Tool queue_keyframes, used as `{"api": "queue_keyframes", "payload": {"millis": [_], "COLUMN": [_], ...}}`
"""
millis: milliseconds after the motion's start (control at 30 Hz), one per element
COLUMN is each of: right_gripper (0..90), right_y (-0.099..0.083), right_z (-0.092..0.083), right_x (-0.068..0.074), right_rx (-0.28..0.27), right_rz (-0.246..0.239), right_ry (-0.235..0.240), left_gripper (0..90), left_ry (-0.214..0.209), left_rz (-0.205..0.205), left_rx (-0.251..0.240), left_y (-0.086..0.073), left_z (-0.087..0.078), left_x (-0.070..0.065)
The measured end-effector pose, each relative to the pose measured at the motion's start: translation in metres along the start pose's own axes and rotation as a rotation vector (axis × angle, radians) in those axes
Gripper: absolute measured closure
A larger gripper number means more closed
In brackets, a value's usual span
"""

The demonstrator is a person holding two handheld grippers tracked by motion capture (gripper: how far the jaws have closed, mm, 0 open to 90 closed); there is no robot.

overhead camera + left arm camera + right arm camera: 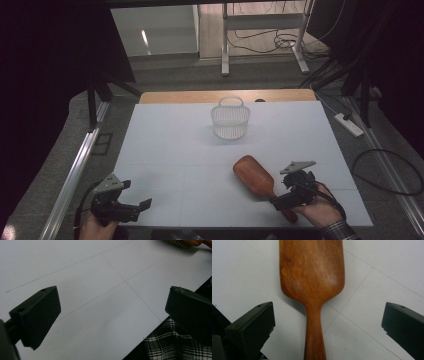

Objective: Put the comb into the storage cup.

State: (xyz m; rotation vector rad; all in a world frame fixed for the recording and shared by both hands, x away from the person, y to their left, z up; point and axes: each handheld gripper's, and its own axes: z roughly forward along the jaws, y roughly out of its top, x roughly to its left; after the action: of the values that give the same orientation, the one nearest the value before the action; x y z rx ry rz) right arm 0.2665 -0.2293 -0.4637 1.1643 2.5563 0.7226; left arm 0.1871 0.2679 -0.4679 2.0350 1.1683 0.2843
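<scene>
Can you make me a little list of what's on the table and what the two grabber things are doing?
Table: white top
Brush: brown wooden hairbrush, lying back up, handle toward the person
Basket: white mesh basket, upright at the far middle, apart from the brush
Right gripper: open, a finger on each side of the brush handle, not touching it
Left gripper: open, over bare table at the near edge
</scene>
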Motion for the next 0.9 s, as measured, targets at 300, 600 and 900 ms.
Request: {"api": "queue_keyframes", "payload": {"millis": [300,600,900], "right_gripper": [0.0,0.0,0.0], "right_y": [-0.004,-0.005,-0.005], "right_z": [0.014,0.027,0.032], "right_x": [0.006,0.011,0.012], "right_rx": [0.061,0.115,0.151], "right_rz": [-0.016,-0.037,-0.037], "right_ry": [-0.002,0.001,0.019], "left_gripper": [1.0,1.0,1.1], "left_ry": [0.000,-0.002,-0.001], "left_rz": [0.000,-0.002,-0.003], "left_rx": [0.001,0.002,0.007], "left_y": [0.000,0.000,0.000], "left_z": [0.000,0.000,0.000], "left_x": [0.000,0.000,0.000]}}
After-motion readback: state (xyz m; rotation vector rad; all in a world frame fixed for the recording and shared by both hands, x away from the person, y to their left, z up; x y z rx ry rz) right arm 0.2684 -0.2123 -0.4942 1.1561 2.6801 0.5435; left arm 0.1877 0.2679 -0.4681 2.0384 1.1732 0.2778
